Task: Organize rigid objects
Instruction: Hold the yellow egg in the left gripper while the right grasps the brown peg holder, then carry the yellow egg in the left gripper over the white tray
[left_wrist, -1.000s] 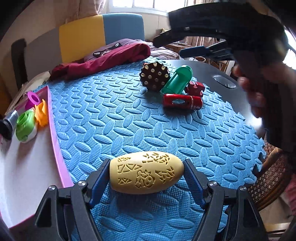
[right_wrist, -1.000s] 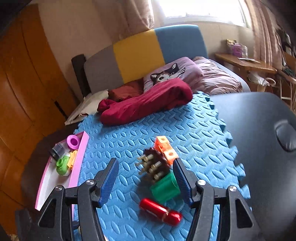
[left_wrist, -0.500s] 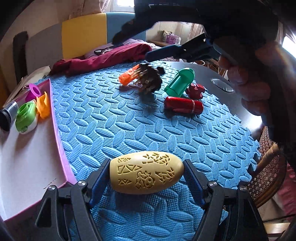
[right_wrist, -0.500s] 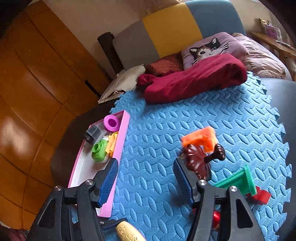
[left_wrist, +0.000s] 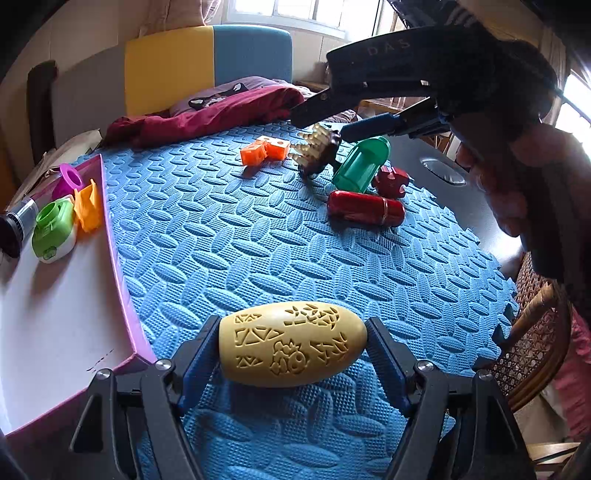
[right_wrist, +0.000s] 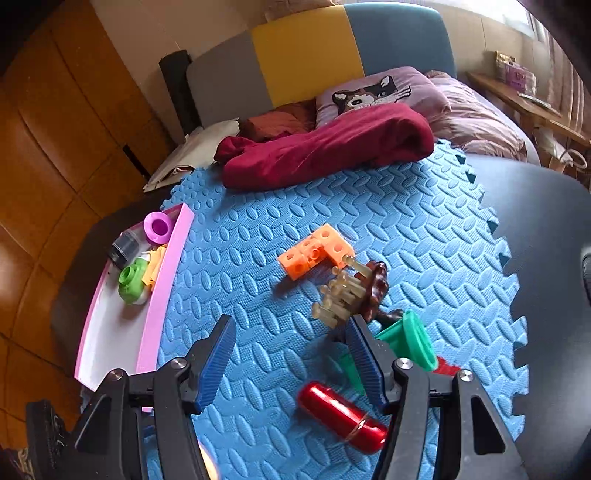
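My left gripper (left_wrist: 293, 354) is shut on a yellow carved egg-shaped block (left_wrist: 293, 345), held over the near edge of the blue foam mat (left_wrist: 258, 240), beside the pink tray (left_wrist: 122, 258). My right gripper (right_wrist: 291, 354) is open and empty above the mat; it also shows in the left wrist view (left_wrist: 325, 118). Its right finger is next to a brown spiked massager (right_wrist: 354, 291), which lies tipped on its side. An orange block piece (right_wrist: 314, 251), a green cup (right_wrist: 406, 339) and a red cylinder (right_wrist: 340, 417) lie near it.
The pink tray holds a purple ring (left_wrist: 68, 179), an orange piece (left_wrist: 88, 206), a green-and-white item (left_wrist: 53, 230) and a dark tube (left_wrist: 16, 225). A dark red knob (left_wrist: 391, 179) sits by the green cup. A maroon cloth (right_wrist: 325, 151) lies at the mat's far edge.
The right gripper swung left and back over the toy cluster. The brown massager tipped onto its side, exposing the orange block. The left gripper kept holding the yellow block near the tray.
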